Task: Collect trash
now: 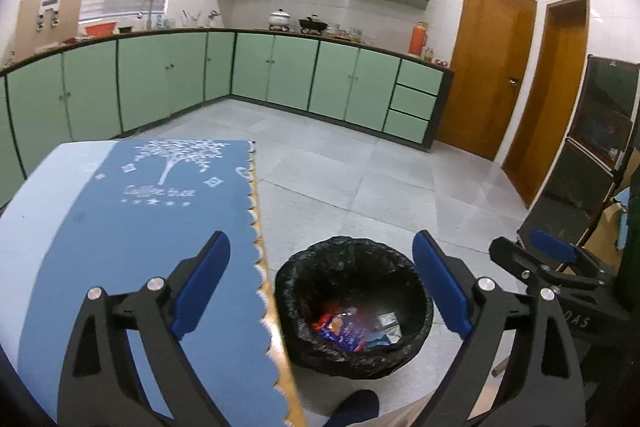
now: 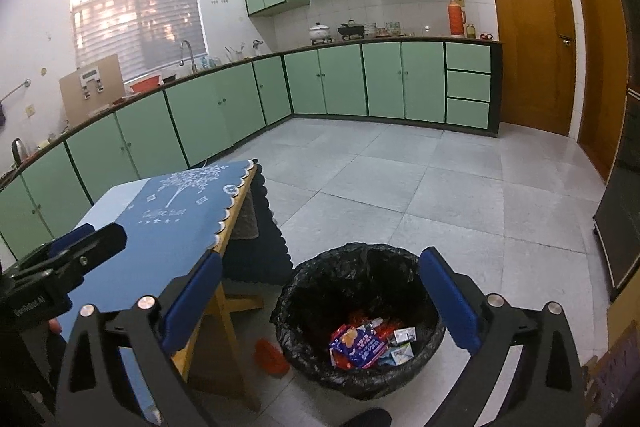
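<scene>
A bin lined with a black bag (image 1: pixel 304 307) (image 2: pixel 312 291) stands on the tiled floor beside a table. Colourful wrappers (image 1: pixel 344 331) (image 2: pixel 360 343) and small white packets lie at its bottom. My left gripper (image 1: pixel 320 247) hovers above the bin, open, with nothing between its blue pads. My right gripper (image 2: pixel 320 263) also hangs over the bin, open and empty. Each gripper shows in the other's view: the right gripper (image 1: pixel 552 251) at the right edge, the left gripper (image 2: pixel 92 239) at the left, over the table.
The table with a blue cloth (image 1: pixel 140 227) (image 2: pixel 172 227) stands left of the bin. An orange object (image 2: pixel 270 355) lies on the floor by the table leg. A person's dark shoe (image 1: pixel 356 407) is near the bin. Green cabinets (image 2: pixel 360 83), wooden doors (image 2: pixel 532 27) and a dark cabinet (image 1: pixel 600 155) line the room.
</scene>
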The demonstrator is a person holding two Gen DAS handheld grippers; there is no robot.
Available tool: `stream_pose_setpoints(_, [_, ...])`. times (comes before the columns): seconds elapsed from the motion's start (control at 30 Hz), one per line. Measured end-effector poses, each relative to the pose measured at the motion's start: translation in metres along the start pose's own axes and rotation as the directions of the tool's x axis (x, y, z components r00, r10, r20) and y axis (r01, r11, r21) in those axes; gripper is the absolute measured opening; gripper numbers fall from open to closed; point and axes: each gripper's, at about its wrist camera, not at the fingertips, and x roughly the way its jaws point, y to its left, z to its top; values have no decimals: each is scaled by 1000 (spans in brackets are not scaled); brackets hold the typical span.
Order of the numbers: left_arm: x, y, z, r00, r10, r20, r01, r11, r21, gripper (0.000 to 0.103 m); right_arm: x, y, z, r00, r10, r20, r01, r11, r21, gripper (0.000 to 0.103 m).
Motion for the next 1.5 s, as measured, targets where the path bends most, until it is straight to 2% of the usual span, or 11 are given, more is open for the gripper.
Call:
stream_pose_setpoints(0.43, [-55, 10, -23, 998, 43, 43, -45, 998, 42, 90, -47, 19, -20, 1000, 17, 9, -17, 1000, -13, 97])
stream_pose_setpoints(0.83, [-66, 8, -38, 995, 47, 88, -52, 997, 50, 90, -55, 34, -29, 1000, 22, 20, -21, 999, -43, 97])
stream_pose_setpoints(1.13, [-68, 5, -41, 991, 59, 119, -66, 996, 53, 90, -60, 36, -28, 997, 28, 72, -23, 998, -65, 97])
stream_pose_setpoints(1.5, [-69, 4, -41, 991, 62, 116, -69, 996, 57, 90, -58, 33, -29, 996, 32, 83, -27, 998, -53, 97])
